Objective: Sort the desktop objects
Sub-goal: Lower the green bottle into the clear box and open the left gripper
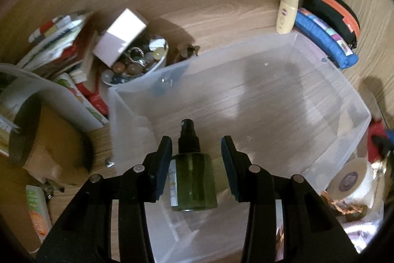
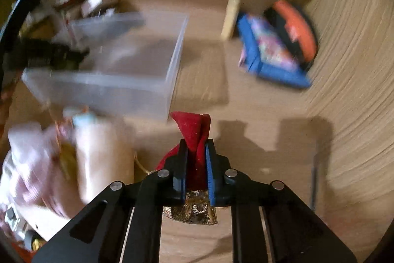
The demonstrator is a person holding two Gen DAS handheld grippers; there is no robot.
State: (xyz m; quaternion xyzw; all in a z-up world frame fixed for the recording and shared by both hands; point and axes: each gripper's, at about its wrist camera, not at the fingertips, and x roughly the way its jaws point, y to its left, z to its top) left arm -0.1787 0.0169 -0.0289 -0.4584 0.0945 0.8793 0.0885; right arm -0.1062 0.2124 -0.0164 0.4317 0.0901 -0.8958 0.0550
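A green spray bottle (image 1: pixel 194 181) with a black pump head hangs over the clear plastic bin (image 1: pixel 357 100). My left gripper (image 1: pixel 196 144) is shut on the bottle's body, nozzle pointing away from me. In the right wrist view, my right gripper (image 2: pixel 196 147) is shut on a red fabric pouch (image 2: pixel 192 127) with a gold brocade band (image 2: pixel 192 212) near the camera. The pouch's red end sticks out past the fingertips, above the wooden desk just right of the bin (image 2: pixel 172 61).
Behind the bin stand a pale yellow lotion bottle (image 1: pixel 287 14), a blue pencil case (image 1: pixel 322 38) and a black-and-orange zip case (image 1: pixel 337 14). A bowl of beads (image 1: pixel 138 63), a white box (image 1: pixel 120 36) and stacked books (image 1: pixel 56 46) crowd the left. A tape roll (image 1: pixel 352 184) lies at the right.
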